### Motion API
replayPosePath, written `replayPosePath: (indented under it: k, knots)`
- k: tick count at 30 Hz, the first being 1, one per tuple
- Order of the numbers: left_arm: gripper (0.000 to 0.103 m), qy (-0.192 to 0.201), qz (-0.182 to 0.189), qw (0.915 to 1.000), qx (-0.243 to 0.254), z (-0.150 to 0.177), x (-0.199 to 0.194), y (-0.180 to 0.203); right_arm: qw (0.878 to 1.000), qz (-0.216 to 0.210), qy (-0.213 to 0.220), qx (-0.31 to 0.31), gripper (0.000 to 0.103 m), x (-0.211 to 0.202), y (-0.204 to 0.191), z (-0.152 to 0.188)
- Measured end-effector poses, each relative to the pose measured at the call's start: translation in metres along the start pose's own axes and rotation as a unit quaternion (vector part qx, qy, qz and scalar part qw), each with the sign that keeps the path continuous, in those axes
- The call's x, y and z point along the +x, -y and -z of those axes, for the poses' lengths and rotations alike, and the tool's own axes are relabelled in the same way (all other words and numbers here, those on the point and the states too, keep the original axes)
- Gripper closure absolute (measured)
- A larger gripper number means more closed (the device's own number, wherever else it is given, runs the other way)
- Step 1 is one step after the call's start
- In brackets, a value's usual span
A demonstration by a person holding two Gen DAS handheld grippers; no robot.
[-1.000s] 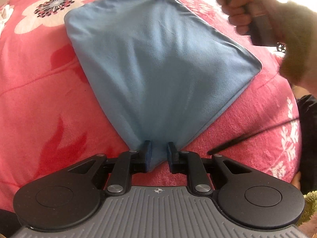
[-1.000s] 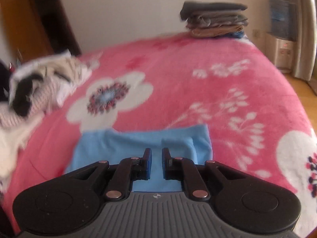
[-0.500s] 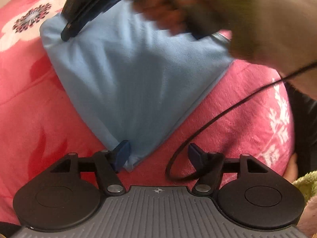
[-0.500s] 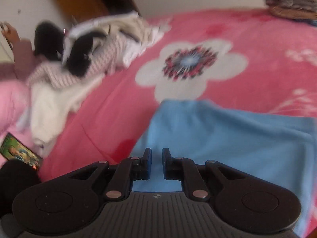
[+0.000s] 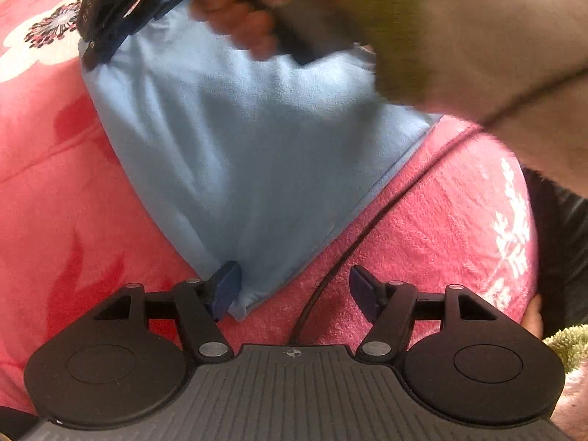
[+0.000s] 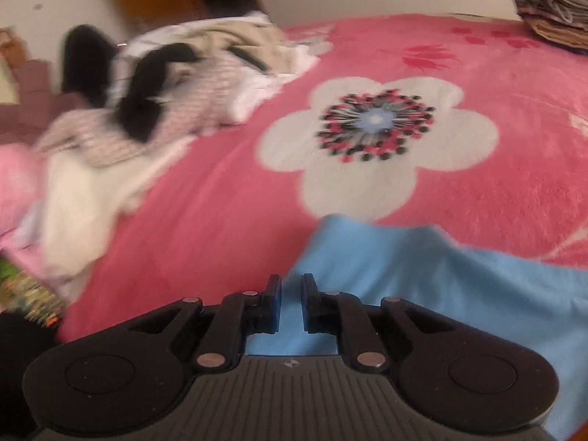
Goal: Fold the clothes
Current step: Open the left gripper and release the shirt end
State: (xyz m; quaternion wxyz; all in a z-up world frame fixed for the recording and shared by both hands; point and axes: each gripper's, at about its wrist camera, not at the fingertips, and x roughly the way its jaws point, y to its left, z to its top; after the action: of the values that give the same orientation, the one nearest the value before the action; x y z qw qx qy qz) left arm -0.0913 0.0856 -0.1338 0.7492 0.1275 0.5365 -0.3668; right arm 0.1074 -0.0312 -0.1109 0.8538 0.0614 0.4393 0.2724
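Note:
A light blue cloth (image 5: 250,154) lies on the pink flowered blanket (image 5: 66,198), its near corner pointing at me. My left gripper (image 5: 294,279) stands open just above the blanket. That near corner lies against the left finger's pad (image 5: 226,286), and nothing is pressed between the pads. A hand holds my right gripper (image 5: 106,36) at the cloth's far left corner. In the right wrist view the right gripper (image 6: 292,283) is shut with blue cloth (image 6: 422,286) between its fingers, and a cloth corner juts out just ahead of them.
A black cable (image 5: 371,228) runs from the left gripper across the blanket. A person's sleeve (image 5: 477,36) covers the cloth's far right. A heap of unfolded clothes (image 6: 154,103) lies at the bed's left, and a folded stack (image 6: 551,7) at the far right.
My left gripper has opened and let go of the cloth's near corner. The right gripper and its hand have swung from the cloth's far corner over to its left corner.

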Motion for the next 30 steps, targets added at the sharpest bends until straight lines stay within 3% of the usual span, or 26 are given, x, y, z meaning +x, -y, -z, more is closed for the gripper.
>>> replayPosePath:
  k: [2, 5, 11, 15, 20, 23, 26, 30]
  knots:
    - [0.037, 0.002, 0.003, 1.0000, -0.005, 0.001, -0.002, -0.001, 0.998, 0.029, 0.032, 0.054, 0.093, 0.002, 0.014, -0.010]
    - [0.037, 0.009, 0.015, 0.9995, -0.026, 0.002, -0.007, -0.008, 0.991, 0.063, 0.079, 0.093, 0.091, -0.030, 0.026, -0.014]
    - [0.037, 0.017, 0.061, 0.9951, -0.076, 0.009, -0.029, -0.024, 0.989, 0.084, 0.121, 0.009, 0.091, -0.158, 0.020, 0.026]
    - [0.037, 0.031, 0.076, 0.9924, -0.092, 0.017, -0.048, -0.022, 0.991, 0.086, 0.095, -0.027, 0.091, -0.197, 0.002, 0.071]
    - [0.037, 0.049, 0.041, 0.9953, -0.073, 0.000, -0.049, -0.005, 0.993, 0.060, 0.043, -0.093, 0.091, -0.172, -0.038, 0.123]
    - [0.038, 0.032, 0.019, 0.9975, -0.060, -0.008, -0.035, -0.003, 0.989, 0.055, 0.015, -0.137, 0.091, -0.141, -0.058, 0.145]
    - [0.039, 0.009, 0.004, 0.9981, -0.061, -0.011, -0.024, -0.004, 0.987, 0.072, 0.006, -0.146, 0.093, -0.136, -0.053, 0.161]
    - [0.039, 0.003, 0.006, 0.9978, -0.067, -0.009, -0.025, -0.009, 0.984, 0.113, 0.002, -0.136, 0.092, -0.176, -0.032, 0.185]
